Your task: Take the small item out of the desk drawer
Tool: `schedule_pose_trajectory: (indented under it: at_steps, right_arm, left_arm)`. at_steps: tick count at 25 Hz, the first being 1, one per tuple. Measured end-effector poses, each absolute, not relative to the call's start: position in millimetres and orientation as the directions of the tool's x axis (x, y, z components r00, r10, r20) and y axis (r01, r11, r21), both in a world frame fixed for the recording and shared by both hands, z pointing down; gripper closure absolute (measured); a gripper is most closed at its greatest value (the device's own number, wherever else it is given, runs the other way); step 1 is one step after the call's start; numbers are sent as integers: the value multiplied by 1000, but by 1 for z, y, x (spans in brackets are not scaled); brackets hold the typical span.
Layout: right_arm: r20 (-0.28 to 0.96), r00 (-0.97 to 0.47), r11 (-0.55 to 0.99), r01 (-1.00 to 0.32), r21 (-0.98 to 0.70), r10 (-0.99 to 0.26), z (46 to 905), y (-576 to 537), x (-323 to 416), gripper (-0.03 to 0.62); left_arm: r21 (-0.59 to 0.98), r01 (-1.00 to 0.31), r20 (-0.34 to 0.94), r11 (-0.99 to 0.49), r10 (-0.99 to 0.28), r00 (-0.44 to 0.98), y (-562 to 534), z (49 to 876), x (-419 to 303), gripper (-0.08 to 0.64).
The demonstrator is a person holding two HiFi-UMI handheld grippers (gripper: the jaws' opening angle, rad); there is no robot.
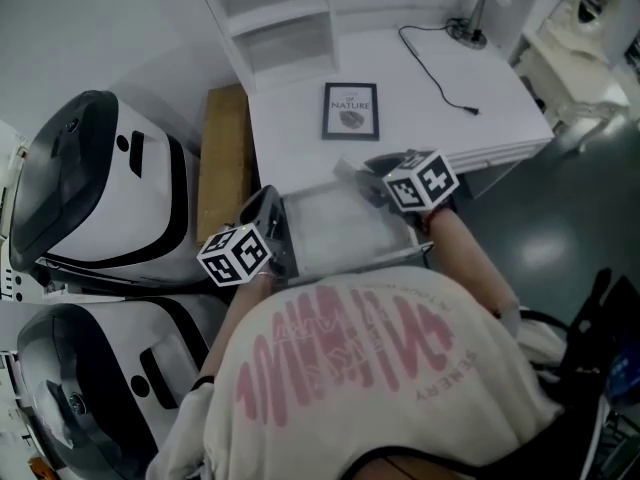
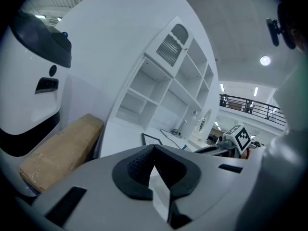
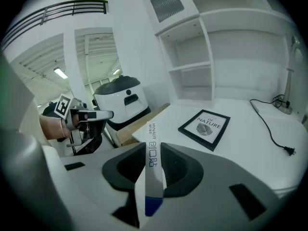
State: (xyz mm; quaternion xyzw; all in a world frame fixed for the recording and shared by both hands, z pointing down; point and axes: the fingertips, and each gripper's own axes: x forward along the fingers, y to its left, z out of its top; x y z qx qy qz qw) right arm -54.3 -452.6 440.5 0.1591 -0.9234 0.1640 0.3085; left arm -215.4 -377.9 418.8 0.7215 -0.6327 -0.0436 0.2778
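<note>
My right gripper (image 3: 153, 148) is shut on a slim white box (image 3: 152, 186) with a blue end and dark print, which stands upright between the pads. In the head view that gripper (image 1: 368, 173) hovers over the back right of the open desk drawer (image 1: 340, 230). My left gripper (image 1: 268, 208) is at the drawer's left side. In its own view the left gripper (image 2: 154, 150) has its pads meeting at the tips. A pale sliver shows in the seam behind them, and I cannot tell what it is. The drawer's inside looks pale and bare.
On the white desk (image 1: 440, 118) lie a framed "NATURE" print (image 1: 350, 110) and a black cable (image 1: 440, 68), with a lamp (image 1: 482, 8) at the back. Shelves (image 1: 275, 18) rise behind. A cardboard box (image 1: 225, 158) and two white-and-black machines (image 1: 100, 188) stand to the left.
</note>
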Motion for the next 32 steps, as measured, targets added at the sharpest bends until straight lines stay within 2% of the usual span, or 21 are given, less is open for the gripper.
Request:
schedule_pose_trajectory:
  at_steps: [7,15,21,32]
  right_arm:
    - [444,-809,856,-493,-157,-385,372,-436,-34,488]
    - [312,-754,750,-642,-161,-578,331,-402,4,488]
    - [263,-763,713,-646,-272,-591,324,-362,21,488]
    - [312,-739,693,-671,-263,-597,343,-274,43,488]
  left_arm:
    - [470,-879,221,-85,-952,211,-343,389,-211,532]
    - [478,-868,190,-132,-950,248,-294,371,-196,532]
    - [475,-866,164,-156,-951,262,-254,359,-186,532]
    - [470,-863,192,-186,-932,306,-162,368,-158,532]
